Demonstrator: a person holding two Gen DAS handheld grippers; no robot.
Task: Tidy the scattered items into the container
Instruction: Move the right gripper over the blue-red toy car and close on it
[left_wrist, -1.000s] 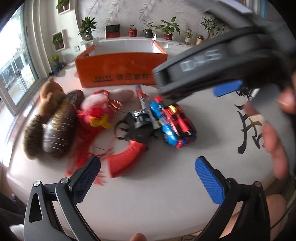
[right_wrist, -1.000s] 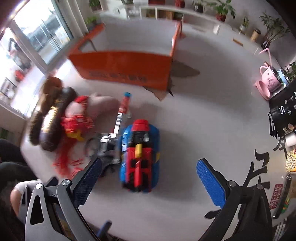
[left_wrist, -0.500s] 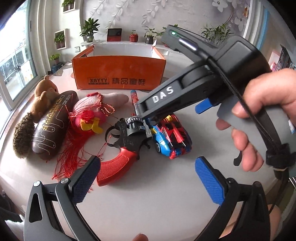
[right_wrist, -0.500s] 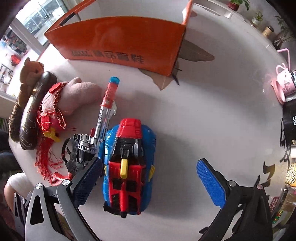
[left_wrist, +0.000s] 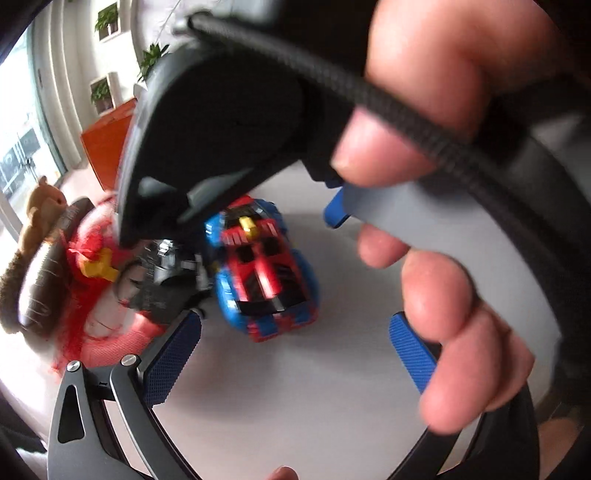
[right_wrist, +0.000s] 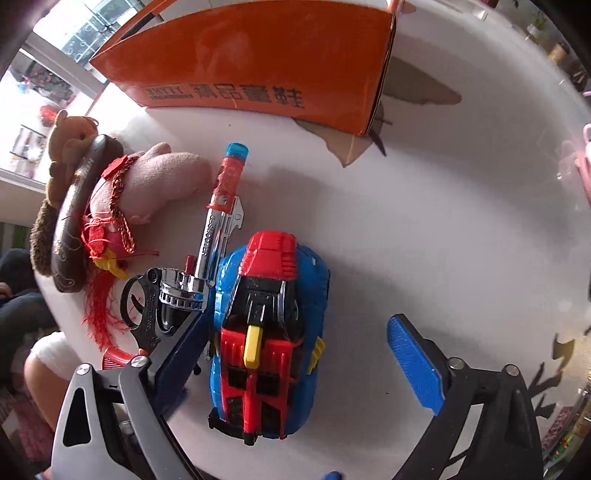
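Right wrist view, looking down: right gripper (right_wrist: 299, 354) spread wide, nothing between the blue pads, straddling the toy car (right_wrist: 267, 339) on the white table (right_wrist: 443, 229). Left pad (right_wrist: 177, 354) wedged at the seam between car and toy revolver (right_wrist: 184, 284), seemingly touching the car's flank, though contact not certain; right pad (right_wrist: 415, 363) well clear of the car's other side. Car lengthwise up and down the frame, red end aimed toward the orange box (right_wrist: 266, 62), dark bumper end nearest the camera. Revolver just beside it, seemingly touching, chrome barrel angled up toward the box, blue tip foremost, red grip down by the left finger. Further left, pink plush (right_wrist: 155, 188) with red tassels, then a dark brown oblong toy (right_wrist: 77, 218) and a brown teddy (right_wrist: 70, 136) behind it. All of that clear here; box lettering legible too. Left wrist view, blurred and crowded: same car (left_wrist: 264, 266) seen from the far side, nearly end-on, tilted slightly leftward at the top. Most of the frame taken by the right hand (left_wrist: 436, 280) clamped round the black handle, a braided cable (left_wrist: 388, 107) across the knuckles — seen only from this side. Left gripper (left_wrist: 291, 354) likewise agape and empty, hanging just short of the car. Box (left_wrist: 107, 147) only an orange sliver at left.
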